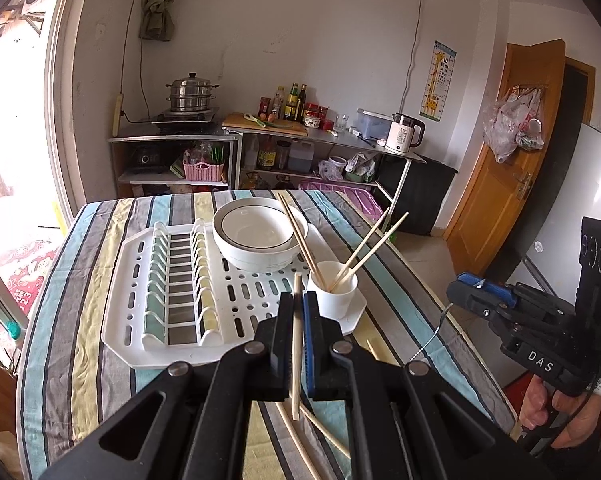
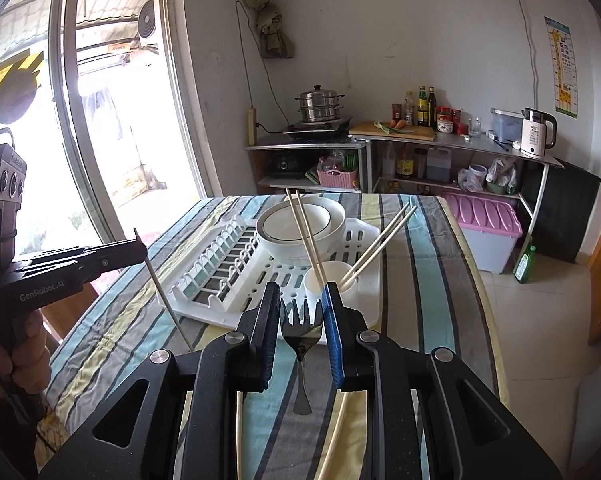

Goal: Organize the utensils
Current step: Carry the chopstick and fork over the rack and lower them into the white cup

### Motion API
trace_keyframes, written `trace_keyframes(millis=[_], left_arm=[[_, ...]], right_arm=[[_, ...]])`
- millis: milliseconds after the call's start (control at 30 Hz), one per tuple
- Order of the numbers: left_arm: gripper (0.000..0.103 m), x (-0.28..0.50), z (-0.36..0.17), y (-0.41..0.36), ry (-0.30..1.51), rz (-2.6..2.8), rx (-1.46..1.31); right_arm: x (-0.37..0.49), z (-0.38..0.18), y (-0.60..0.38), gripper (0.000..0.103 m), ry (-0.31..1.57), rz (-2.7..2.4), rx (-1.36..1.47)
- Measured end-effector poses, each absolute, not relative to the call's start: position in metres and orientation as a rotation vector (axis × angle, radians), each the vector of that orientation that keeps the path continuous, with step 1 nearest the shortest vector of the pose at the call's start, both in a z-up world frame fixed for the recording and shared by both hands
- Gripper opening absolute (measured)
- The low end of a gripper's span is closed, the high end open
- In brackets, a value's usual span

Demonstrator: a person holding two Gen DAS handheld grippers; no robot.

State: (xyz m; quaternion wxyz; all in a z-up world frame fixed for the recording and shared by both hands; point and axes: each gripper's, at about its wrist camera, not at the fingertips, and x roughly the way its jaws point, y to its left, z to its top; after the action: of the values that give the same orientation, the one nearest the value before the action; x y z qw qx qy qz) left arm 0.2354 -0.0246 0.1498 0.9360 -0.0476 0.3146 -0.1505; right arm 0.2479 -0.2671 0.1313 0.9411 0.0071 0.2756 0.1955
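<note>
My left gripper point(image 1: 298, 298) is shut on a single wooden chopstick point(image 1: 296, 344), held nearly upright above the table. In the right wrist view the same gripper point(image 2: 140, 246) shows at the left with that chopstick point(image 2: 168, 300) slanting down from it. My right gripper point(image 2: 302, 292) is shut on the head of a metal fork point(image 2: 301, 336), tines forward and handle hanging below. Ahead stands a white cup point(image 1: 334, 296) holding several chopsticks, on a white drying rack point(image 1: 172, 280) beside stacked white bowls point(image 1: 260, 236). Loose chopsticks point(image 1: 300, 440) lie on the cloth below.
The striped tablecloth point(image 2: 428, 280) covers a table whose right edge drops to a tiled floor with a green bottle point(image 2: 525, 266) and a pink-lidded bin point(image 2: 484, 216). Metal shelving with a steamer pot, bottles and a kettle point(image 1: 404, 134) stands behind. A person's hand point(image 1: 540, 404) grips the right handle.
</note>
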Motion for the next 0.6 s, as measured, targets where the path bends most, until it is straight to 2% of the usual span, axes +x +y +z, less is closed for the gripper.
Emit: trace_keyframes(millis=[600], left_arm=[[0.005, 0.325, 0.189, -0.061, 0.604, -0.367, -0.129]], right_arm=[[0.321, 0.166, -0.273, 0.022, 0.516, 0.368, 0.065]])
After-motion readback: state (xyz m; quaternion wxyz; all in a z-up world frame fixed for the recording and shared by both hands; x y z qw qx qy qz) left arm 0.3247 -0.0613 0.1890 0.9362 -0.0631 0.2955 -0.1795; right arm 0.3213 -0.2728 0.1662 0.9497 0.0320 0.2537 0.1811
